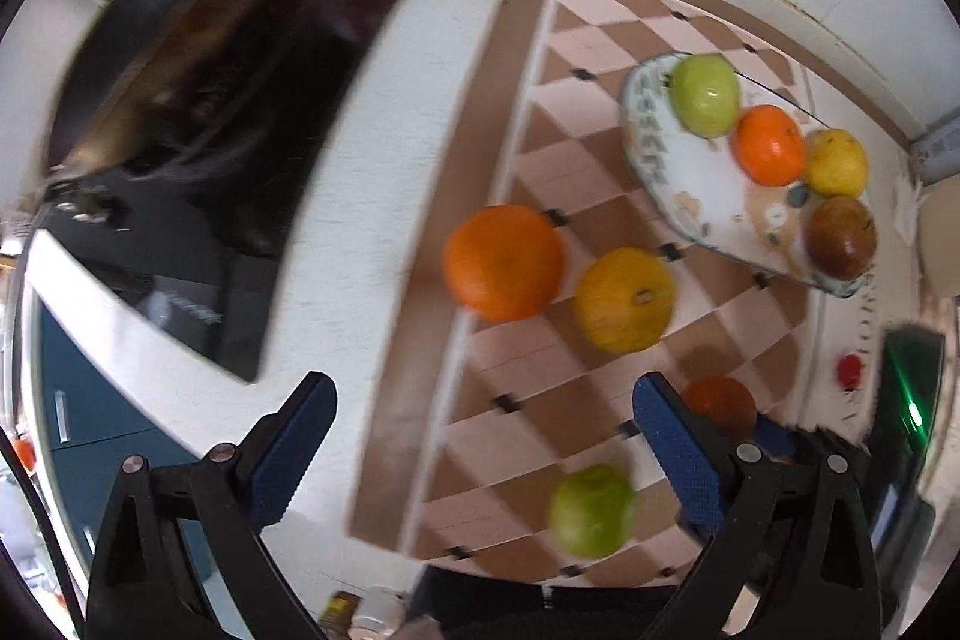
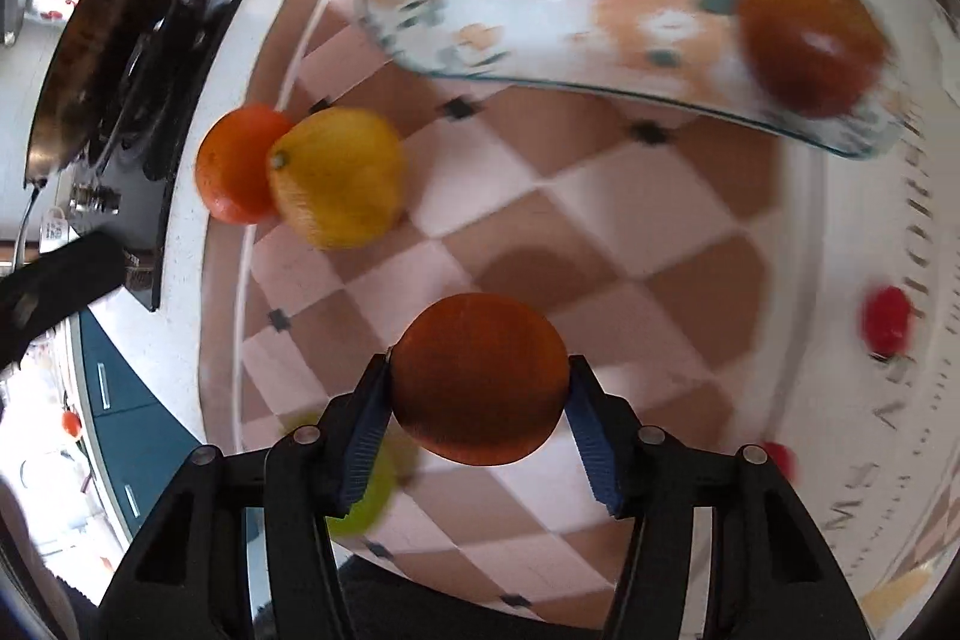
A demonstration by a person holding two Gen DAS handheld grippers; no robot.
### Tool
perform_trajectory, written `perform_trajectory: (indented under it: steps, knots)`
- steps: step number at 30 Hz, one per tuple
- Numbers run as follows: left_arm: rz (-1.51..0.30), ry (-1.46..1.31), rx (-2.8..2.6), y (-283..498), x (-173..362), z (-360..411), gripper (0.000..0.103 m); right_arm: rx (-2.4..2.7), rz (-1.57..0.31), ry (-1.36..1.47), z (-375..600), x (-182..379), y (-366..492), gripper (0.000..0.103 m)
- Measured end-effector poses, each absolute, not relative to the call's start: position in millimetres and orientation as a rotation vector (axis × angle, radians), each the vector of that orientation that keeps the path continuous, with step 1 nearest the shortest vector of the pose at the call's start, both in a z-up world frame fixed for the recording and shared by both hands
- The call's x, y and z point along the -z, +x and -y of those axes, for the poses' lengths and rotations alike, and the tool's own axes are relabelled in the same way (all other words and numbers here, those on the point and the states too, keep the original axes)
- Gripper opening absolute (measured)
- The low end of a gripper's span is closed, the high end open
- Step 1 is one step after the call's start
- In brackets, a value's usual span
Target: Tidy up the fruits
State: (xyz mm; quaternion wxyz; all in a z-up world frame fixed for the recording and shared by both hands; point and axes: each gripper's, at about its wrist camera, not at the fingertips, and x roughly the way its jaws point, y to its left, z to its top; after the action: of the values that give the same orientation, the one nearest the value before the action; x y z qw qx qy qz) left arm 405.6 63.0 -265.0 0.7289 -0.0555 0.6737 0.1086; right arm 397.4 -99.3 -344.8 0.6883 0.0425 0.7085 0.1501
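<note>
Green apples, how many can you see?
2. One green apple sits on the plate, next to an orange. The other green apple lies on the checkered mat, near the open left tongs. More could hide out of view.

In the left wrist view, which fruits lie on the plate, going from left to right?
Green apple → orange → yellow fruit. The dark reddish fruit sits below the yellow one on the plate, so its place in the order is unclear.

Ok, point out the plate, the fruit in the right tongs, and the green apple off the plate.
plate [image 1: 708,196], left wrist view, bare white centre.
dark orange fruit [image 2: 479,379], right wrist view, middle, between the pads.
green apple on the mat [image 1: 591,511], left wrist view, middle.
</note>
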Motion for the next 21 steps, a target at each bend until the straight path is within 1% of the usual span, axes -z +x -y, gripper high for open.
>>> perform_trajectory:
  steps: [6, 11, 14, 16, 17, 19, 21]
  knots:
    - [-1.566, -0.003, -0.184, 447, 305, -29, 0.101, -0.257, -1.589, 0.142, 153, 345, 406, 0.059]
    - [-1.605, 0.105, -0.125, 465, 334, -6, 0.101, -0.240, -1.610, 0.221, 176, 356, 409, 0.060]
    - [-1.567, 0.180, -0.115, 468, 335, 9, 0.101, -0.245, -1.601, 0.259, 180, 357, 410, 0.060]
    - [-1.546, 0.210, -0.114, 470, 333, 16, 0.092, -0.247, -1.603, 0.271, 184, 356, 411, 0.060]
    - [-1.544, 0.225, -0.114, 470, 333, 19, 0.089, -0.250, -1.604, 0.273, 185, 356, 412, 0.060]
    - [-1.537, 0.258, -0.115, 471, 332, 26, 0.080, -0.254, -1.607, 0.274, 190, 354, 414, 0.060]
    - [-1.529, 0.288, -0.116, 470, 331, 31, 0.080, -0.256, -1.610, 0.266, 191, 353, 415, 0.060]
